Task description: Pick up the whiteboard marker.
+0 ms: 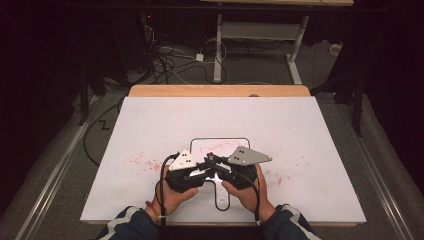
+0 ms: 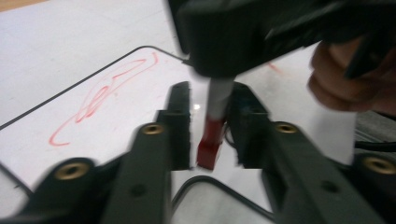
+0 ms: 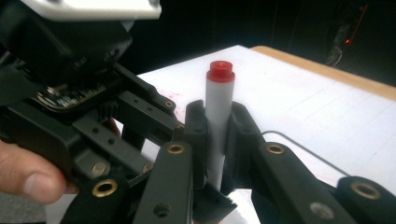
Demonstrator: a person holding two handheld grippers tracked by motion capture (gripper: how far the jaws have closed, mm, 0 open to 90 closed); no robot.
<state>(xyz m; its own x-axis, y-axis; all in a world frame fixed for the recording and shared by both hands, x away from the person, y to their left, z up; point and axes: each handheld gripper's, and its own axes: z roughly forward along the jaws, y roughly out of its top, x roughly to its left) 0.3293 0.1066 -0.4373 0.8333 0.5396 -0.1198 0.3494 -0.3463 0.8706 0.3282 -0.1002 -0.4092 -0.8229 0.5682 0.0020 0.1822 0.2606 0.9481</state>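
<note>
Right now my two grippers meet low in the middle of the high view, over the white board (image 1: 150, 120) that covers the worktop. My right gripper (image 3: 218, 140) is clamped on the white barrel of a marker (image 3: 218, 100); in the right gripper view the marker stands upright at the centre of the frame between the two black jaws, its red end uppermost, and the pads press on both sides of the barrel.

My left gripper (image 2: 212, 123) sits just beside it. In the left gripper view the marker's red cap (image 2: 210, 144) hangs at the centre of the frame, between my left jaws, which stand a little apart: a gap shows on the left of the cap, while on the right I cannot tell whether the pad touches it.

A black outline (image 1: 220, 140) is drawn on the board under the grippers, and red scribbles (image 2: 100, 95) lie inside it at the left of the left gripper view.
</note>
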